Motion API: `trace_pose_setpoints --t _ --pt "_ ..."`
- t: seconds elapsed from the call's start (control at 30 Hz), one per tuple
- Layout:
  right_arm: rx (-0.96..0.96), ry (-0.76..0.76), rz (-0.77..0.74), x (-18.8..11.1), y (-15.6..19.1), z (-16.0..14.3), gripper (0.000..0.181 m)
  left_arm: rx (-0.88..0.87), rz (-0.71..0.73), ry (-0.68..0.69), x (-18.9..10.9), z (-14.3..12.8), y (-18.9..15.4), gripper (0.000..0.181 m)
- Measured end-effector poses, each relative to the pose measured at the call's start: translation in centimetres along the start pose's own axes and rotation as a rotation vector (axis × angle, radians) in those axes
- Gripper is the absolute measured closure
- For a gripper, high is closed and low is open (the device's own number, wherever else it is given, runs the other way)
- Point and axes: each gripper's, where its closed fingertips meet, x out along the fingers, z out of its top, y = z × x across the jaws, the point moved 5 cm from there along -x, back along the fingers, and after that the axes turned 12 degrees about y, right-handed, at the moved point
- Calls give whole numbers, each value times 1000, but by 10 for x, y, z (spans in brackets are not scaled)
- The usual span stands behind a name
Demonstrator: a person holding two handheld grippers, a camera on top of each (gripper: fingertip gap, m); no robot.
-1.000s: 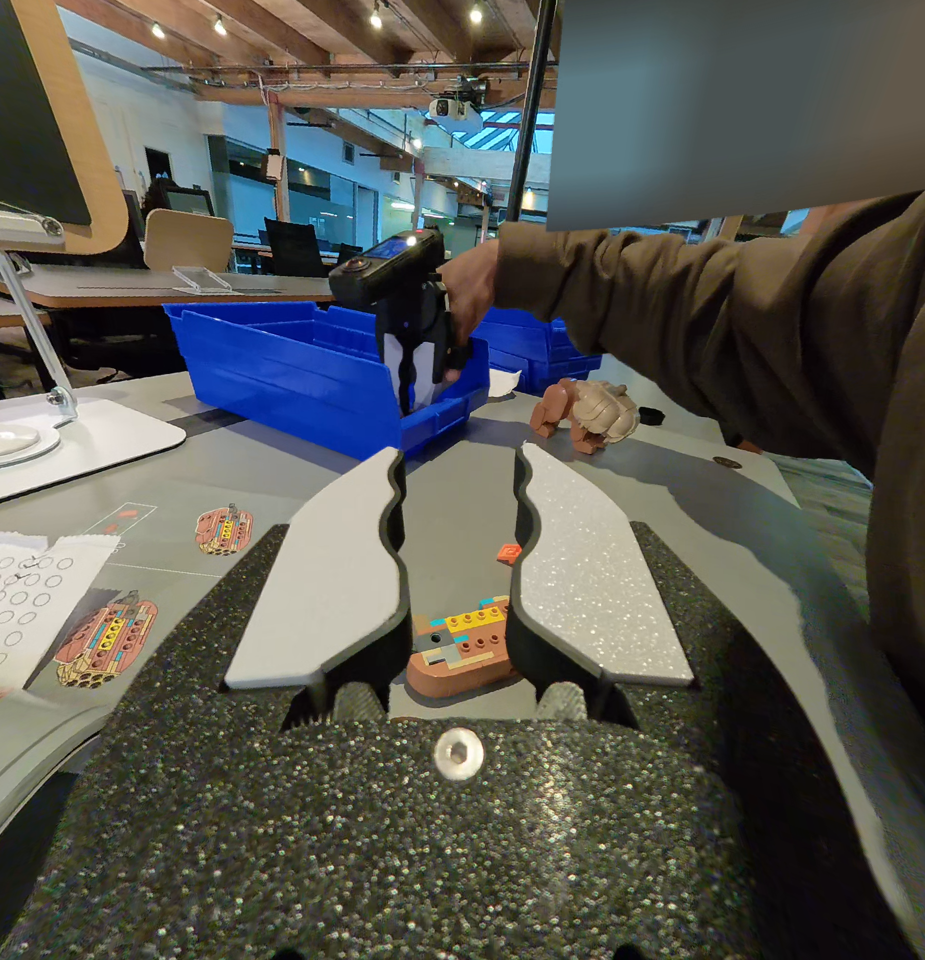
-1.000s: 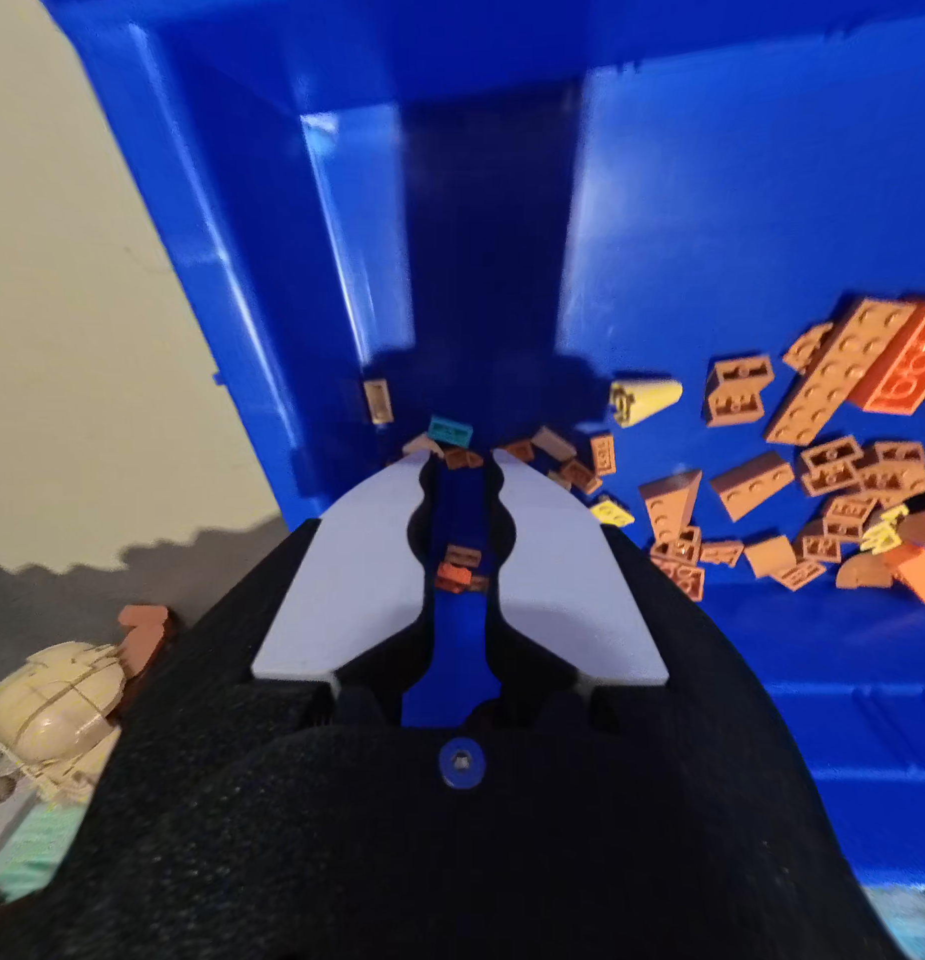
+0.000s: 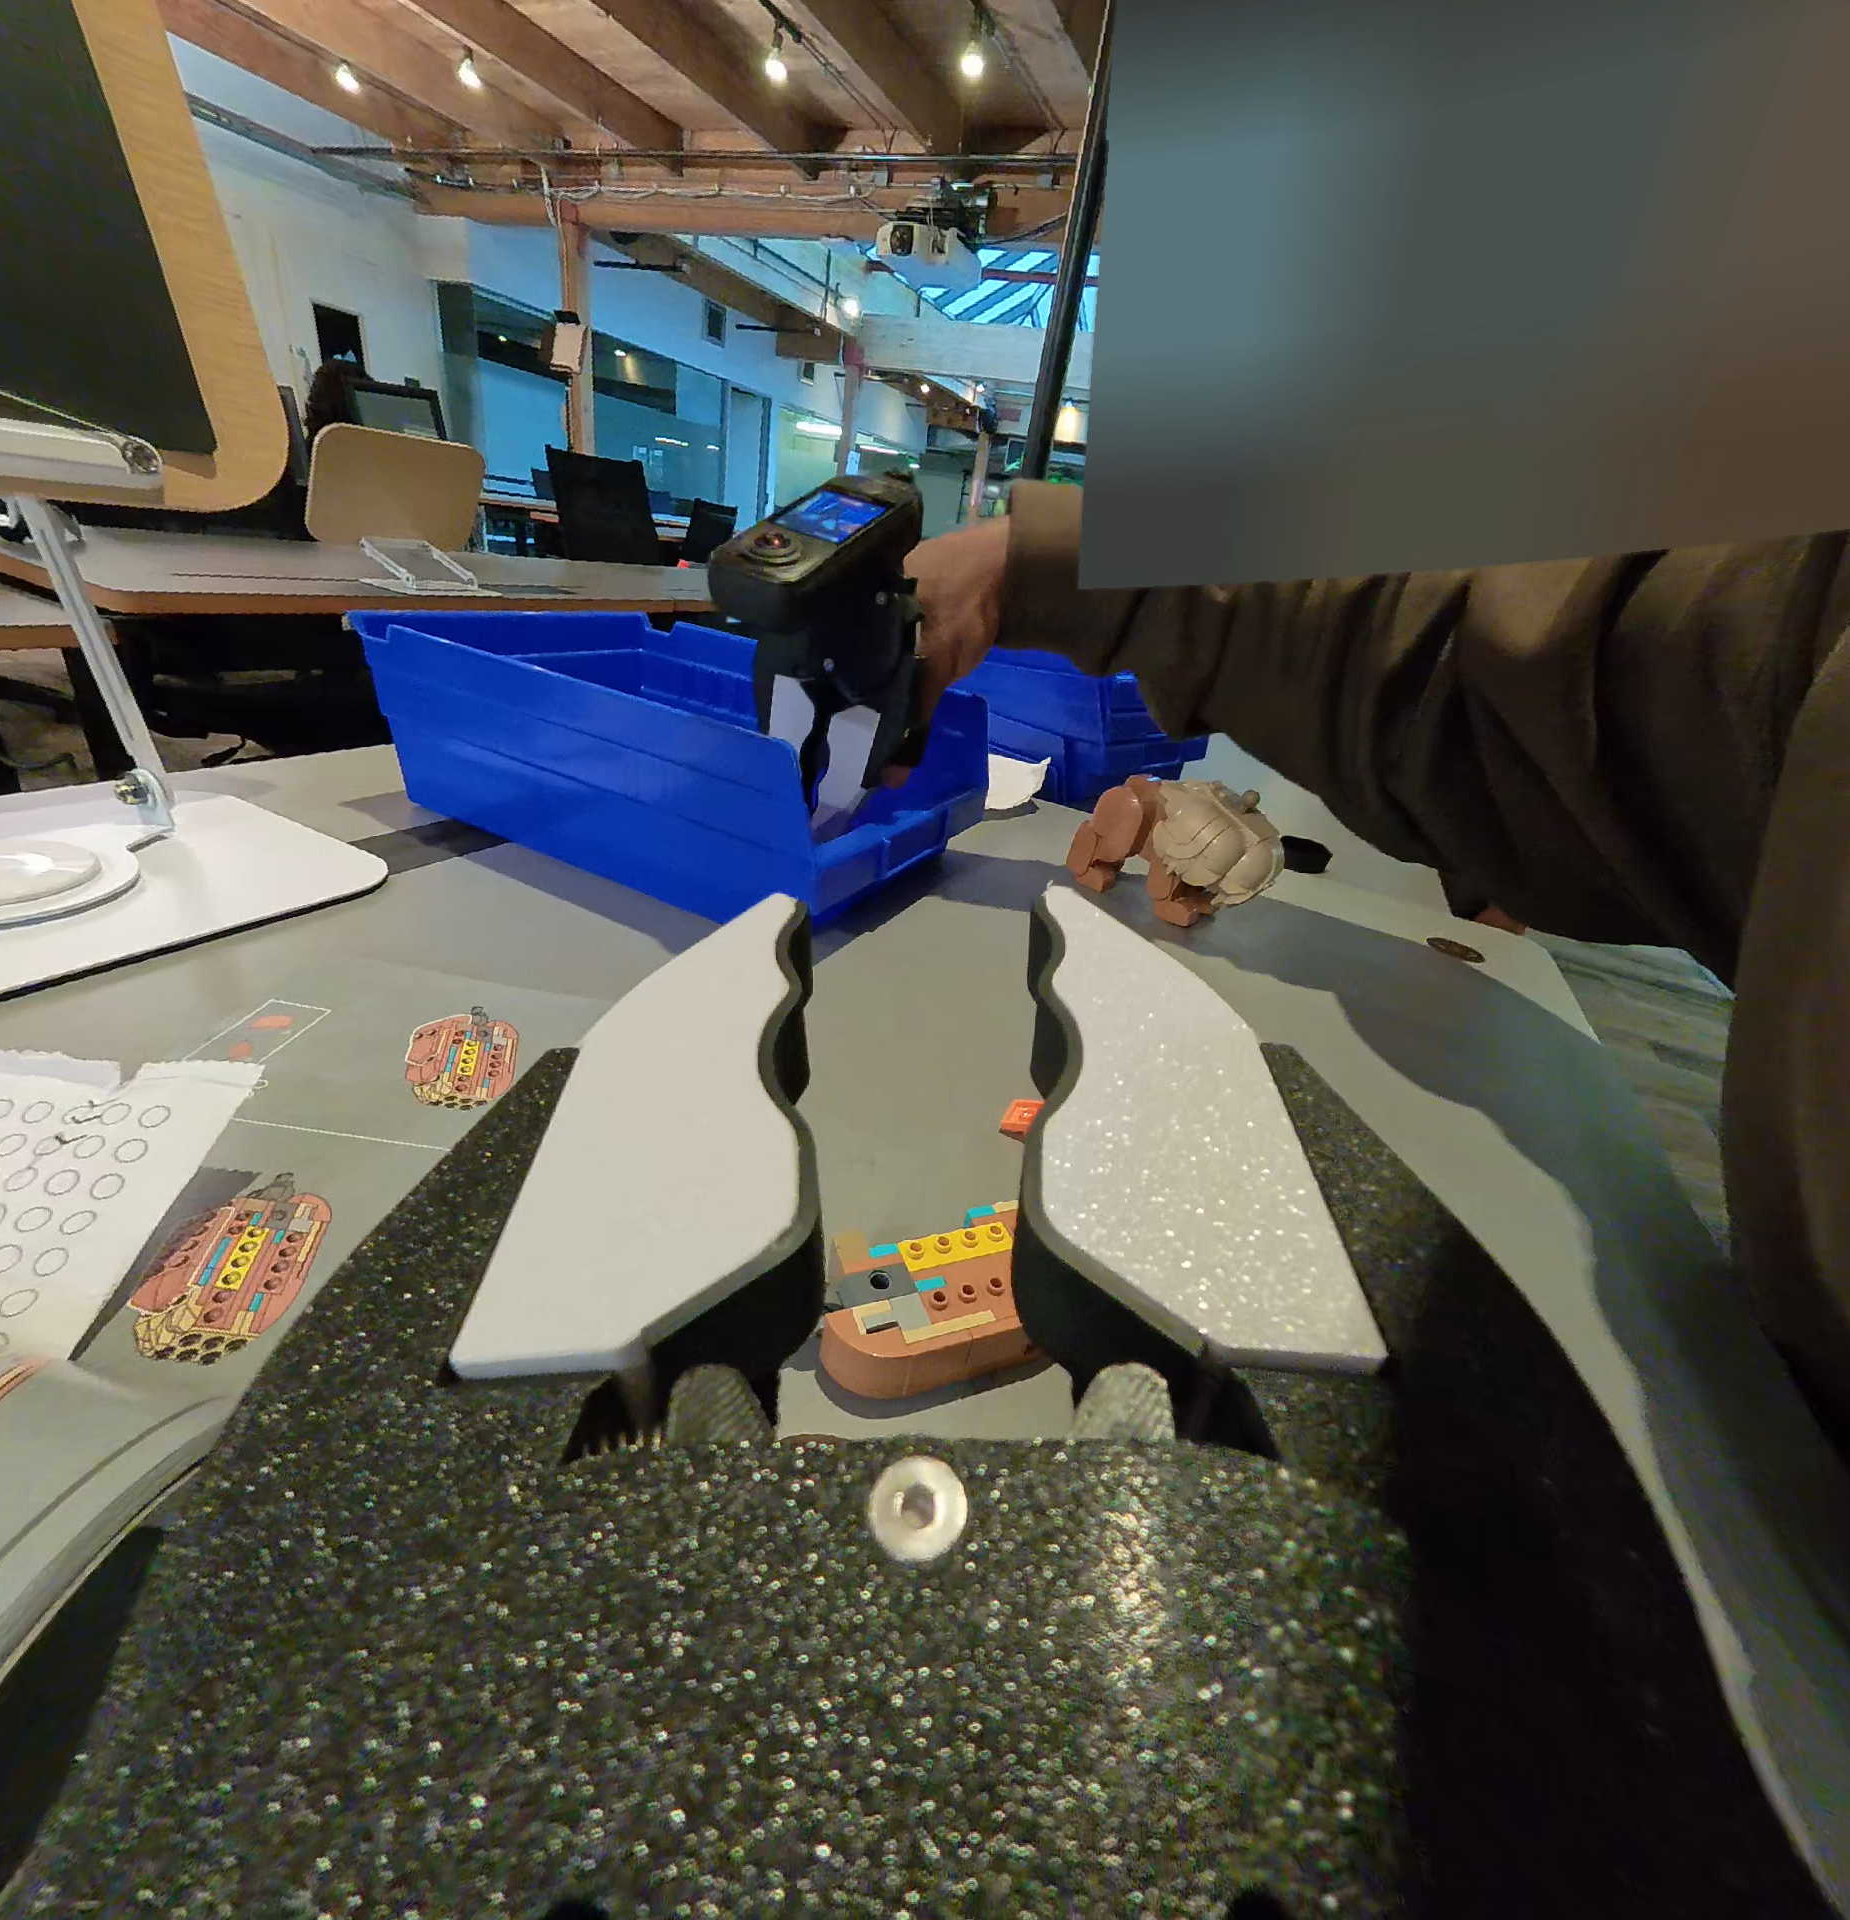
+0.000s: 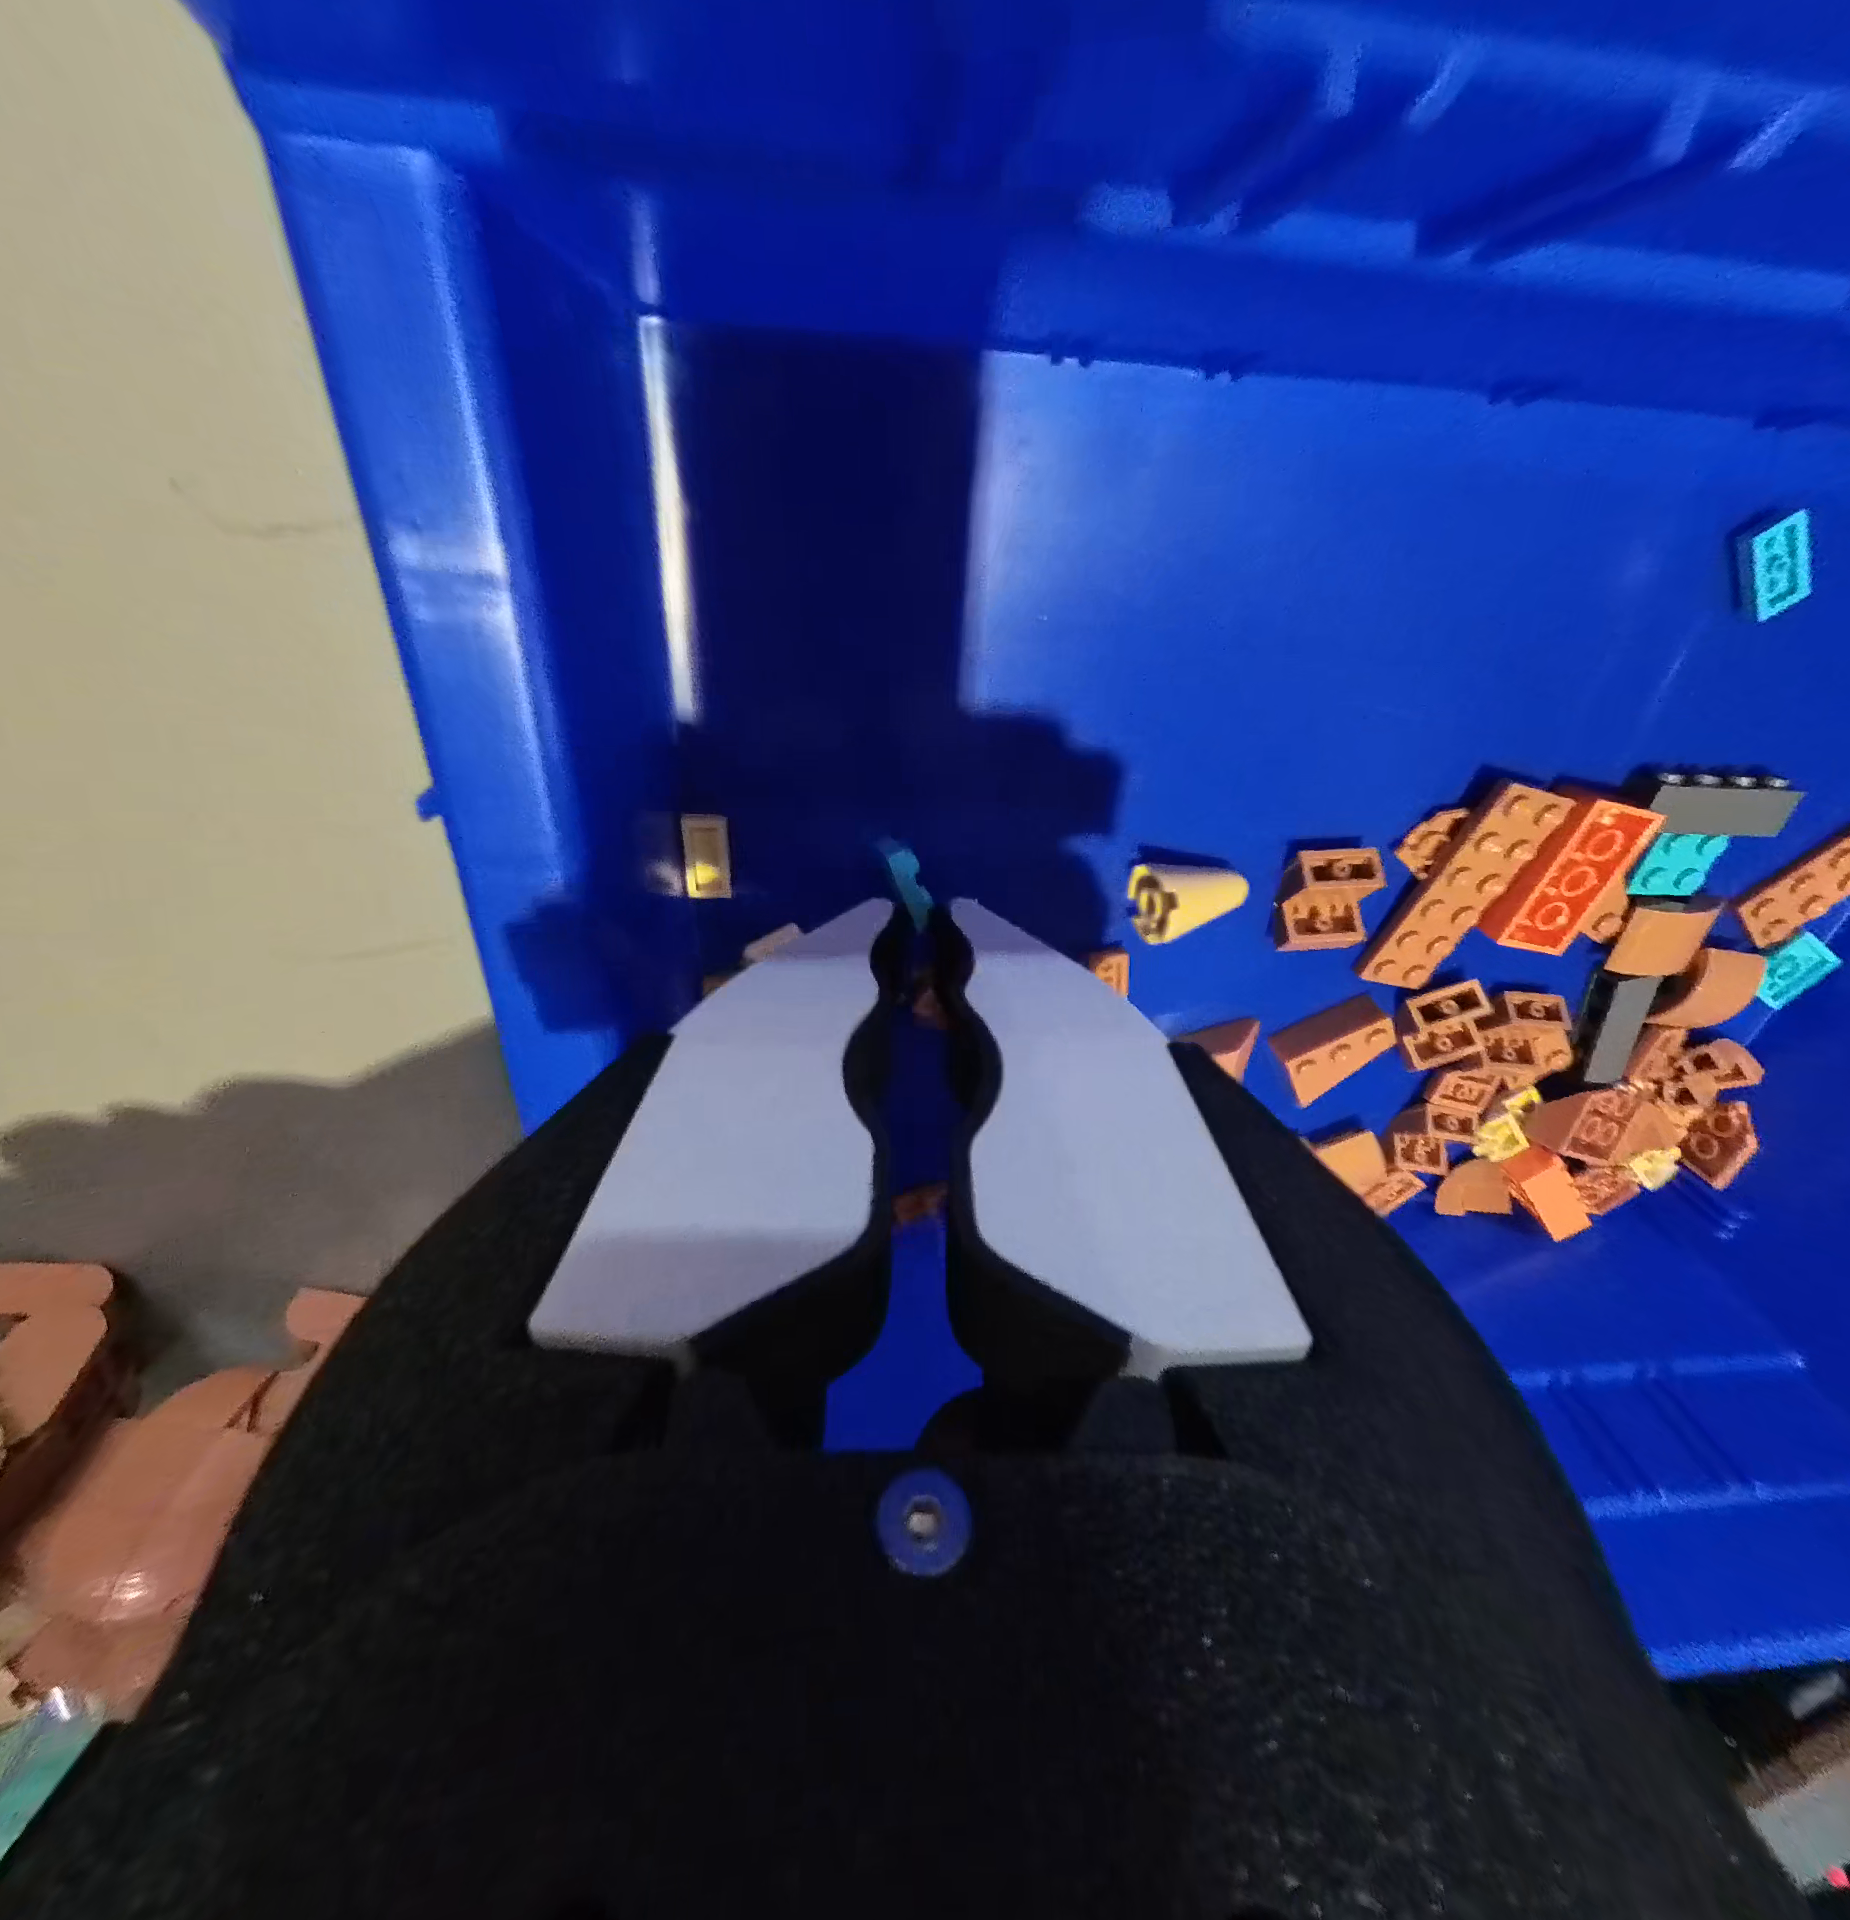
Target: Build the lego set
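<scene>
Since a second ago the right gripper point(image 4: 916, 914) has closed on a small teal piece point(image 4: 905, 896) and risen inside the blue bin point(image 4: 1316, 582), loose orange bricks point(image 4: 1523, 1029) lying to its right. Unmoved, the left gripper point(image 3: 916, 940) stays open above the partly built model point(image 3: 926, 1314) on the grey table point(image 3: 900, 1039).

bin point(image 4: 1316, 582): bright blue
pinched piece point(image 4: 905, 896): teal
loose bricks point(image 4: 1523, 1039): mostly orange-brown, some red, yellow, teal, dark grey
cone point(image 4: 1181, 902): pale yellow
partial build point(image 3: 926, 1311): brown, yellow and teal studs
table point(image 3: 921, 1039): grey
finished figure point(image 3: 1191, 847): brown and tan
</scene>
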Motion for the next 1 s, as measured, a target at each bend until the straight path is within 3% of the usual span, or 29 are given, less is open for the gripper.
trace_pose_setpoints --t 0.17,0.3,0.37,0.47,0.57,0.73,1.0 --pt "66 -111 -167 -56 13 9 177 -10 13 -5 -2 2 2 141" --pt "50 -295 -320 -116 68 52 177 -33 6 0 -2 4 2 141" --pt "28 -380 -359 -129 101 81 177 -35 0 13 -1 3 0 141" --pt "9 -475 -382 -119 140 119 177 -3 6 26 1 3 -4 141" --pt "50 -556 -291 -89 162 141 177 36 26 36 0 2 -5 141" --pt "93 -549 -210 -50 177 156 177 42 46 47 -1 1 -1 141" --pt "78 -511 -222 -31 184 169 176 39 70 97 -1 -5 9 141"
